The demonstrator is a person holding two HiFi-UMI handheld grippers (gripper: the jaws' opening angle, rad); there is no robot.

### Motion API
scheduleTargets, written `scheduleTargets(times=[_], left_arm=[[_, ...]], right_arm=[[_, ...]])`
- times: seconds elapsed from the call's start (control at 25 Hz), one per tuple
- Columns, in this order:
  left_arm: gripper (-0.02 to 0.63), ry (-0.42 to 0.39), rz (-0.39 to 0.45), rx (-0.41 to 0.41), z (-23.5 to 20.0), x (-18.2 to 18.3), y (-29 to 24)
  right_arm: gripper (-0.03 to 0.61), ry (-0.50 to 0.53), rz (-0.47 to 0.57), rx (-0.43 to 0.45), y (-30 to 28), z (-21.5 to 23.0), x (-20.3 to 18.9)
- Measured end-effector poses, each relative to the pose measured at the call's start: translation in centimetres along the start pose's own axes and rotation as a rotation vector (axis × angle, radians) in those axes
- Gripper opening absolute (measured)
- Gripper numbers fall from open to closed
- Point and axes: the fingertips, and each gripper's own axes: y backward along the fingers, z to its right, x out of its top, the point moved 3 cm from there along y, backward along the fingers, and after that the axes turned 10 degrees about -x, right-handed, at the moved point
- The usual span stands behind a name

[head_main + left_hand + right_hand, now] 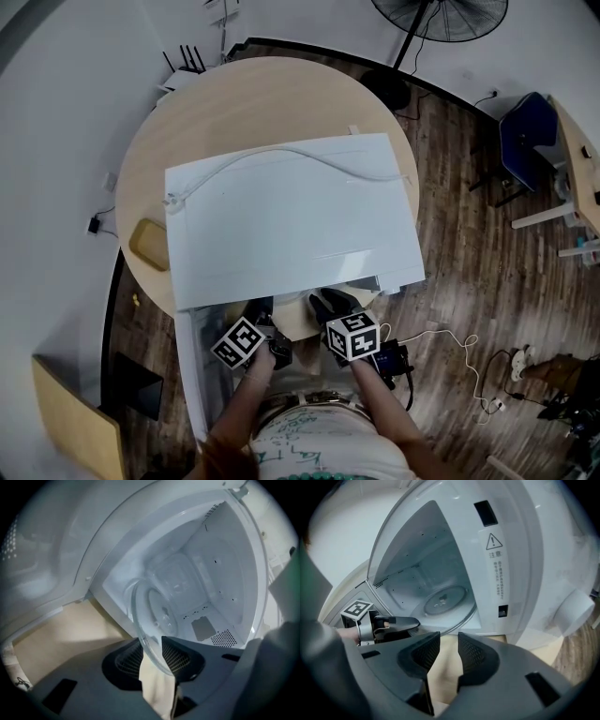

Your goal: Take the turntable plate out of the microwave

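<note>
The white microwave (291, 216) stands on a round wooden table (234, 103) with its door (190, 375) swung open to the left. The clear glass turntable plate (159, 611) lies tilted in the cavity, and its front rim (454, 625) reaches out past the sill. My left gripper (151, 641) has the plate's rim between its pads and is shut on it; in the right gripper view its fingers (393, 623) sit at the plate's left edge. My right gripper (449, 641) is open just in front of the rim, with only bare table between its jaws. Both grippers (267, 314) (330, 305) are at the cavity mouth.
The control panel with a warning label (499, 564) and a round knob (576, 611) is right of the cavity. A white cable (309, 159) lies on the microwave's top. A tan object (150, 244) sits on the table at left. A fan (441, 19) and a blue chair (525, 141) stand beyond.
</note>
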Motion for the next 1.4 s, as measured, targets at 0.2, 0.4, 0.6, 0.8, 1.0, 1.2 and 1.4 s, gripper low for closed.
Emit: scheduleTargets(times=[0.2, 0.4, 0.6, 0.8, 1.0, 1.2, 1.4], left_arm=[[0.115, 0.038, -0.007, -0.006, 0.0, -0.3, 0.3], [0.115, 0.028, -0.020, 0.003, 0.0, -1.0, 0.9], [0.115, 0.019, -0.026, 0.014, -0.2, -2.0, 1.9], [0.115, 0.022, -0.024, 0.022, -0.3, -2.5, 2.6], [0.112, -0.011, -0.017, 0.019, 0.0, -2.5, 3.6], [0.110, -0.007, -0.026, 0.022, 0.0, -3.1, 4.5], [0.109, -0.015, -0.032, 0.014, 0.0, -3.8, 5.5]], right_arm=[[0.114, -0.058, -0.006, 0.032, -0.1, -0.2, -0.1], [0.117, -0.041, -0.002, 0.021, -0.1, -0.2, -0.1], [0.124, -0.051, -0.003, 0.002, 0.1, 0.1, -0.2], [0.127, -0.069, -0.019, 0.016, 0.4, 0.0, -0.4], [0.164, -0.093, -0.027, -0.003, 0.6, 0.6, -0.7], [0.204, -0.128, -0.030, 0.017, 0.0, 0.9, -0.7], [0.224, -0.132, -0.037, 0.030, -0.3, 0.9, -0.7]])
